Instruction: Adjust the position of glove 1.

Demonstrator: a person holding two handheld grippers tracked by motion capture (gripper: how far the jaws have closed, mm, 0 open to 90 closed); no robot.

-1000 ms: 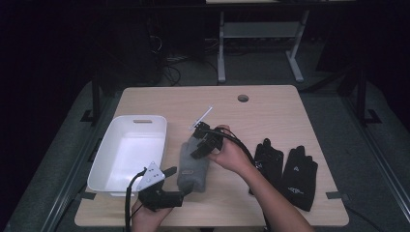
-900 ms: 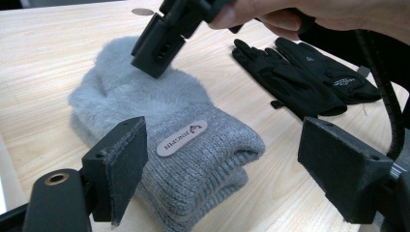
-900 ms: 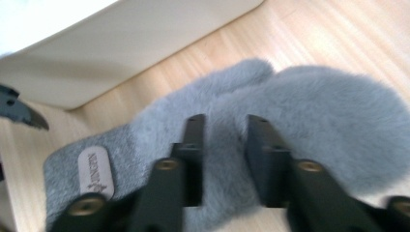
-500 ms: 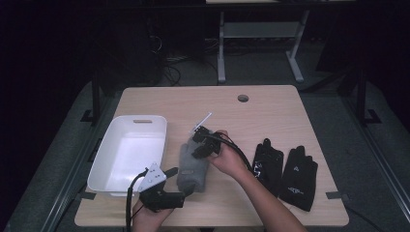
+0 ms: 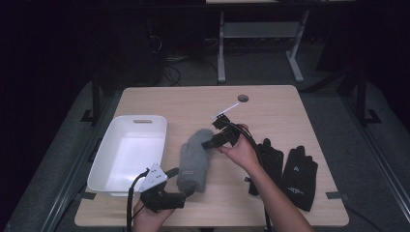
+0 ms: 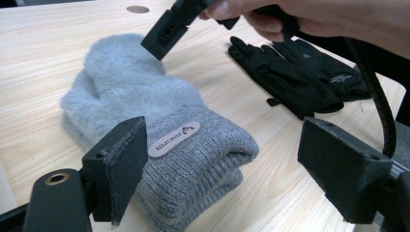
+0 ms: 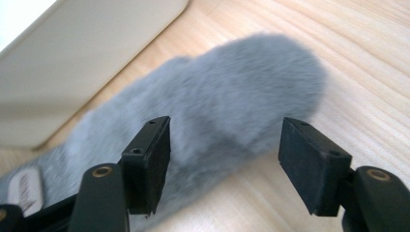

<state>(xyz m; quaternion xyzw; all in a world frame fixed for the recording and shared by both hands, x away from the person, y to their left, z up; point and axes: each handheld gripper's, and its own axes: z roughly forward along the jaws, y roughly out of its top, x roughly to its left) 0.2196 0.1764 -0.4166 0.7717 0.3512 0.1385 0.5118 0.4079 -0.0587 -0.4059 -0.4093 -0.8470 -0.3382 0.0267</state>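
A fluffy grey mitten (image 5: 196, 157) lies lengthwise in the middle of the table, its labelled cuff (image 6: 193, 145) nearest me. My left gripper (image 5: 181, 186) sits low at the cuff end. It is open (image 6: 227, 169): one pad is beside the cuff and the other stands well clear of it. My right gripper (image 5: 212, 142) hovers over the mitten's rounded far tip (image 7: 251, 92). Its jaws (image 7: 225, 159) have just been opening and stand wide, with nothing pressed between them. One of its fingers (image 6: 162, 34) hangs above the mitten.
A white bin (image 5: 109, 159) stands to the mitten's left, close beside it. Two black gloves (image 5: 300, 176) lie flat on the right. A round hole (image 5: 242, 98) marks the far side of the wooden table (image 5: 183, 104).
The right gripper's jaws went from nearly shut at the mitten's far end to wide open. The mitten now lies stretched out farther across the table. The left gripper has not moved.
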